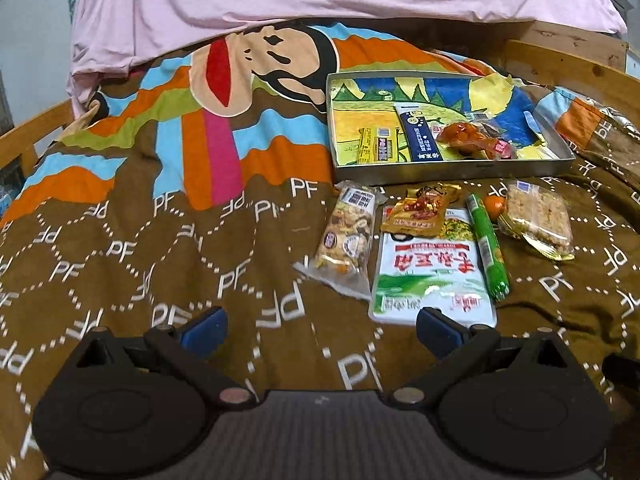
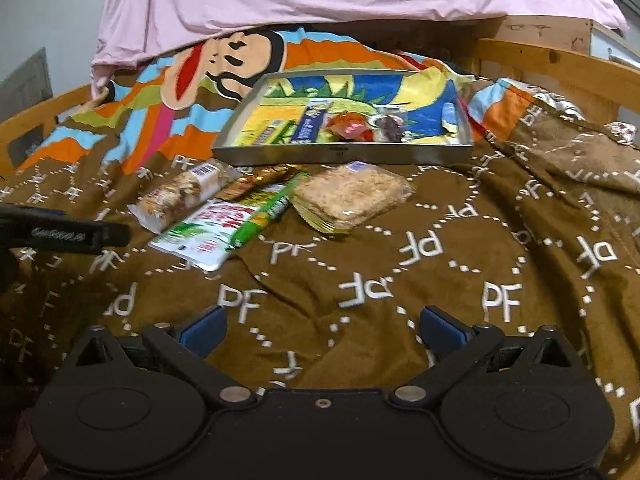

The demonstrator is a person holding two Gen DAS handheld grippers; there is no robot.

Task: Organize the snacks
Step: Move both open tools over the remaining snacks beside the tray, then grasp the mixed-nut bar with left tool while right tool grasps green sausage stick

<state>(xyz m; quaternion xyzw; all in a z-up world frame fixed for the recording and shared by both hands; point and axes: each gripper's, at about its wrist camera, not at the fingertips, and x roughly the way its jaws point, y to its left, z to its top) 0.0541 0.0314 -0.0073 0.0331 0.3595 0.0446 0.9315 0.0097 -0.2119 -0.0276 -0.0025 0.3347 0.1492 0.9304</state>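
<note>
A metal tray (image 1: 452, 169) (image 2: 340, 157) with a colourful lining lies on the bed and holds a yellow bar (image 1: 376, 145), a dark blue stick pack (image 1: 418, 132) and a reddish wrapped snack (image 1: 464, 136). In front of it lie a nut bar (image 1: 348, 236) (image 2: 180, 194), a white-and-green packet (image 1: 432, 276) (image 2: 208, 232), a gold-red sachet (image 1: 416, 210), a green sausage stick (image 1: 488, 248) (image 2: 264, 216), a small orange (image 1: 494, 205) and a rice cake pack (image 1: 538, 216) (image 2: 352, 196). My left gripper (image 1: 320, 330) is open just short of the white packet. My right gripper (image 2: 320, 328) is open over bare blanket.
Everything rests on a brown "PF" patterned blanket (image 1: 120, 264) with a cartoon monkey print. A pink sheet (image 1: 280, 4) hangs at the back. Wooden bed rails (image 2: 560, 60) run along both sides. The left gripper's body (image 2: 60, 234) shows at the right wrist view's left edge.
</note>
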